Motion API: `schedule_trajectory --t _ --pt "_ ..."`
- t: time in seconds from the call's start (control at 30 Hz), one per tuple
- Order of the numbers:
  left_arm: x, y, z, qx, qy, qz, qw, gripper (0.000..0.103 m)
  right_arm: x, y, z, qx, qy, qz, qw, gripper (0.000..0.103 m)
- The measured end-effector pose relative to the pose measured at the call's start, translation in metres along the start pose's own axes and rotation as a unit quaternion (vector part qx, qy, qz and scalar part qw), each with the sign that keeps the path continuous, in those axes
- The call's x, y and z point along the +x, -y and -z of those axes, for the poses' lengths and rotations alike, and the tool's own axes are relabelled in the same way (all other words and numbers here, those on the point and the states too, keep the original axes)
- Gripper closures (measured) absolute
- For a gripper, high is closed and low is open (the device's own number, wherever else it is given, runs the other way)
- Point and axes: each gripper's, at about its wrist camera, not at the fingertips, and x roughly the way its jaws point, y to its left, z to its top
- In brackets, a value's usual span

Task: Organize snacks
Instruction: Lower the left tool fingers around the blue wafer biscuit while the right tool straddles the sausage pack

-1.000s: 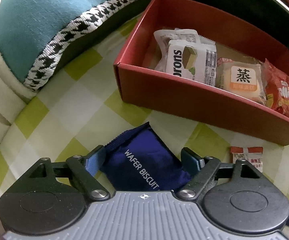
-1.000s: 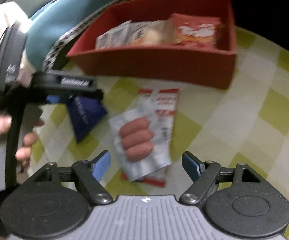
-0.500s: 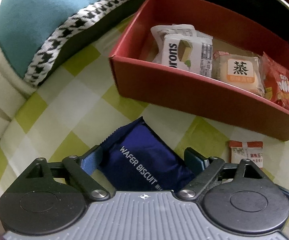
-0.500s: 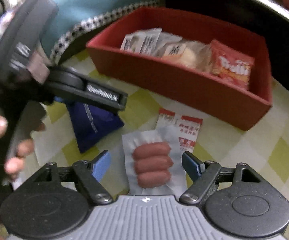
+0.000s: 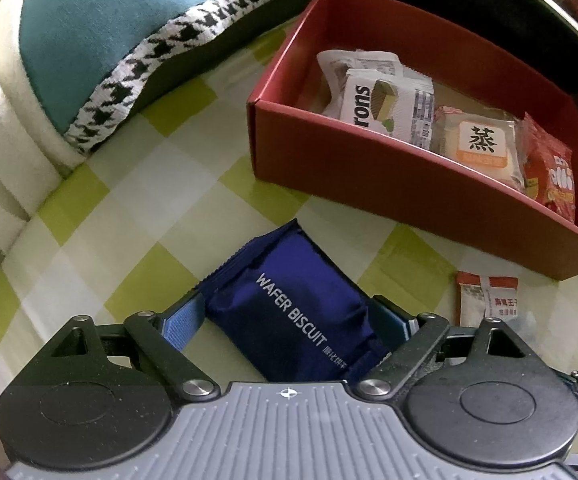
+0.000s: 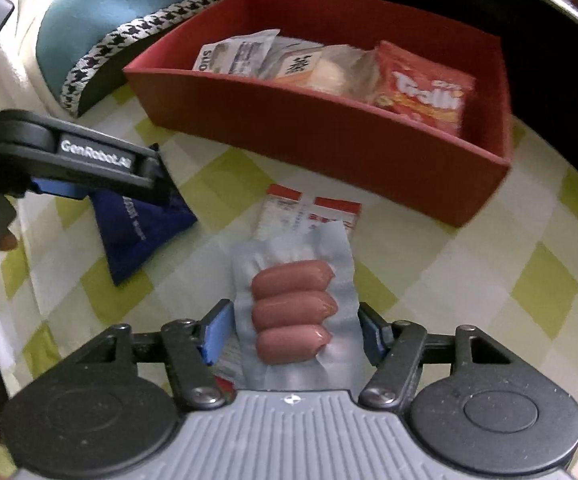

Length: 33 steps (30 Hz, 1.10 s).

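A dark blue wafer biscuit packet lies on the checked cloth between the fingers of my left gripper, whose pads touch its two sides. It also shows in the right wrist view under the left gripper. My right gripper is closing round a clear sausage packet, with a small gap at each side. A red box ahead holds several snack packets; it also shows in the right wrist view.
A red and white sachet lies right of the biscuit packet, and in the right wrist view under the sausage packet's far end. A teal cushion with houndstooth trim lies at the left. A dark edge runs behind the box.
My left gripper's fingers have closed in on the biscuit packet. My right gripper moved forward over the sausage packet and narrowed its fingers around it.
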Motion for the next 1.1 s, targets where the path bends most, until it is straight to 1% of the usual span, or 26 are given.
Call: schedule_trajectory --t 0.07,0.1,0.13,0.17,0.23,0.3,0.37,0.43,0.47,0.53,0.67,0.73,0.83,0.87,0.9,0.93,0.97,1.0,1.03,1.1 --pt "-0.002 -0.006 0.0 -0.009 -0.002 0.004 1.0 0.011 -0.007 0.004 0.004 0.008 0.008 0.001 1.0 0.038" --pt "-0.01 -0.012 0.003 -0.013 -0.001 0.006 0.9999 0.011 -0.011 0.007 0.005 0.015 0.011 0.001 1.0 0.038" --pt "-0.012 -0.015 0.003 -0.018 0.0 0.008 0.9998 0.011 -0.015 0.011 0.007 0.022 0.016 0.004 1.0 0.05" --pt "-0.013 -0.017 0.003 -0.021 0.001 0.009 0.9997 0.011 -0.02 0.016 0.008 0.031 0.02 0.008 0.999 0.052" --pt "-0.015 -0.018 0.004 -0.024 -0.002 0.011 0.9996 0.011 -0.028 0.027 0.01 0.053 0.026 0.002 0.998 0.053" --pt "-0.014 -0.015 0.006 -0.024 -0.008 0.014 0.9996 0.011 -0.03 0.032 0.012 0.06 0.029 0.016 0.998 0.053" --pt "-0.012 -0.009 0.008 -0.023 -0.013 0.011 0.9996 0.01 -0.024 0.038 0.015 0.069 0.018 0.017 0.997 0.053" --pt "-0.009 -0.002 0.009 -0.02 -0.014 0.004 0.9997 0.01 -0.022 0.042 0.019 0.08 0.019 0.015 0.997 0.053" --pt "-0.007 0.001 0.01 -0.02 -0.019 0.006 0.9996 0.01 -0.023 0.045 0.019 0.085 0.021 0.011 0.996 0.051" --pt "-0.002 0.006 0.011 -0.023 -0.023 0.004 0.9995 0.008 -0.022 0.049 0.018 0.099 0.02 -0.007 0.995 0.039" --pt "0.002 0.02 0.016 -0.007 -0.015 -0.018 0.9997 0.0 -0.015 0.048 0.015 0.101 0.018 -0.015 0.995 0.033" --pt "0.003 0.027 0.02 0.004 -0.009 -0.033 0.9994 0.0 -0.007 0.047 0.013 0.105 0.014 -0.011 0.994 0.031" --pt "0.001 0.025 0.024 -0.012 -0.003 -0.029 0.9995 0.001 -0.003 0.042 0.009 0.091 0.016 0.01 0.996 0.03" --pt "0.001 0.025 0.023 -0.013 -0.001 -0.029 0.9995 0.003 -0.002 0.041 0.009 0.089 0.017 0.014 0.996 0.028" --pt "0.0 0.024 0.022 -0.01 0.001 -0.03 0.9995 0.006 -0.001 0.041 0.009 0.09 0.017 0.017 0.996 0.024" --pt "-0.002 0.023 0.023 -0.009 0.003 -0.031 0.9995 0.008 0.0 0.039 0.009 0.088 0.017 0.021 0.996 0.018" --pt "-0.004 0.021 0.025 -0.007 0.007 -0.031 0.9995 0.013 0.001 0.039 0.01 0.086 0.015 0.023 0.996 0.016" --pt "-0.007 0.02 0.027 -0.005 0.01 -0.032 0.9994 0.017 0.002 0.038 0.011 0.086 0.015 0.022 0.996 0.011" --pt "-0.009 0.018 0.028 -0.001 0.011 -0.031 0.9994 0.018 0.003 0.038 0.011 0.085 0.015 0.018 0.996 0.002" --pt "-0.012 0.015 0.031 0.001 0.01 -0.029 0.9995 0.02 0.007 0.035 0.012 0.078 0.003 0.019 0.997 0.0"
